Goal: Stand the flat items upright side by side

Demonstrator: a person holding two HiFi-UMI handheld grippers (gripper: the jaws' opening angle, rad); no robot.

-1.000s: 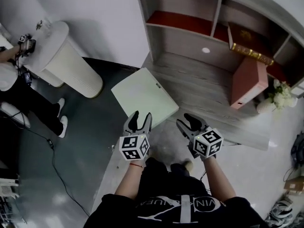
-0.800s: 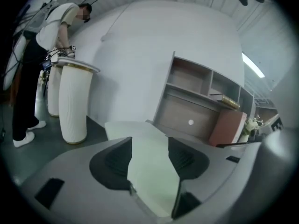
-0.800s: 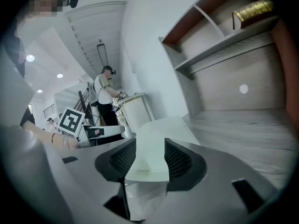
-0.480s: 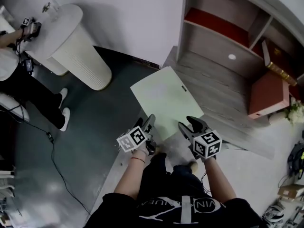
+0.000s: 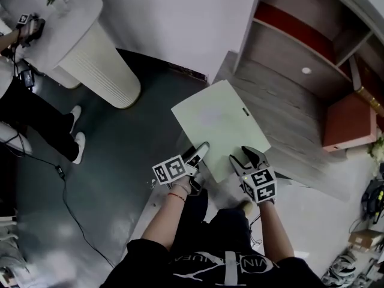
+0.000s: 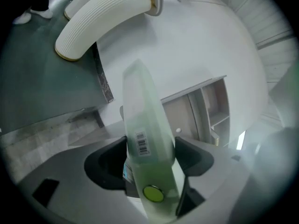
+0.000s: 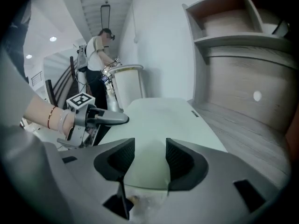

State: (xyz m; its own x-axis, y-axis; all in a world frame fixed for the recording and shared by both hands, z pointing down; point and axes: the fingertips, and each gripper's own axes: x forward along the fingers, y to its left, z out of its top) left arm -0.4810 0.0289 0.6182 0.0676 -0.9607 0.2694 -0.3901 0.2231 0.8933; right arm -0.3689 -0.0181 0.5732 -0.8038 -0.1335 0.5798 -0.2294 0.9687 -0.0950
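Observation:
A pale green flat folder (image 5: 219, 128) lies on the grey wooden desk (image 5: 288, 125), its near corner jutting past the edge. My left gripper (image 5: 200, 153) is rolled on its side at the folder's near-left edge. In the left gripper view the folder (image 6: 142, 111), with a barcode sticker and a green snap button, runs edge-on between the wide jaws of that gripper (image 6: 150, 148). My right gripper (image 5: 247, 156) hovers at the folder's near edge. Its jaws are opening a little, with nothing gripped, and the folder (image 7: 163, 120) lies flat beyond them.
A pink-red file (image 5: 348, 122) stands on the desk at the right, below a gold-edged book (image 5: 367, 92). Shelf compartments (image 5: 300, 41) rise behind. A white fluted pedestal (image 5: 90, 47) and a person (image 5: 18, 101) are on the dark floor at the left. A cable (image 5: 66, 185) trails there.
My left gripper has rolled onto its side, spread its jaws wider and slid over the folder's near-left edge. The head view has swung left. The right gripper stays near the folder's front edge.

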